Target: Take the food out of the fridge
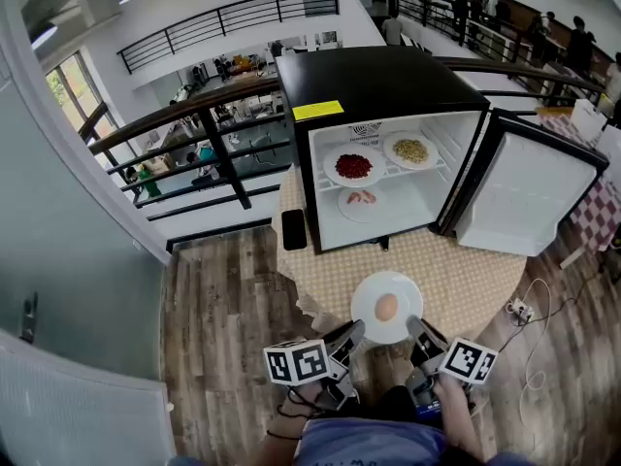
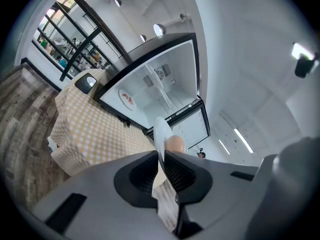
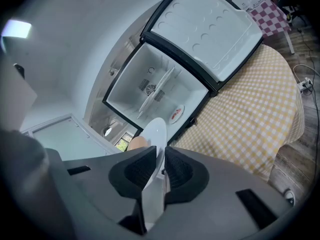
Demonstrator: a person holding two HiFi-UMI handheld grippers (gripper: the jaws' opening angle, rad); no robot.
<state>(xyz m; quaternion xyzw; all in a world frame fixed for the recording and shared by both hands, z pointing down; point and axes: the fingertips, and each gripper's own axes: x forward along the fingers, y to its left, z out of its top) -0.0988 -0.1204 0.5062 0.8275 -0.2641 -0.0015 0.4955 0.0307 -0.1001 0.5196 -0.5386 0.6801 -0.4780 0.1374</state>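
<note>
A white plate (image 1: pixel 365 297) with a round tan food item (image 1: pixel 386 307) hangs over the near edge of the checked table (image 1: pixel 466 270). My left gripper (image 1: pixel 355 330) is shut on the plate's left rim and my right gripper (image 1: pixel 415 326) on its right rim. In the left gripper view the plate rim (image 2: pixel 160 131) sits pinched between the pads of the gripper (image 2: pixel 161 156), with the food (image 2: pixel 175 144) behind. The right gripper view shows the same grip (image 3: pixel 161 156) on the plate (image 3: pixel 156 131). The open black fridge (image 1: pixel 388 85) holds plates of red food (image 1: pixel 353 166), yellow food (image 1: pixel 410 150) and pink food (image 1: pixel 361 198).
The fridge door (image 1: pixel 524 197) swings open to the right. A black phone-like object (image 1: pixel 294 229) lies on the table left of the fridge. A railing (image 1: pixel 194 124) runs behind on the left. A cable and socket (image 1: pixel 519 309) lie on the wooden floor at the right.
</note>
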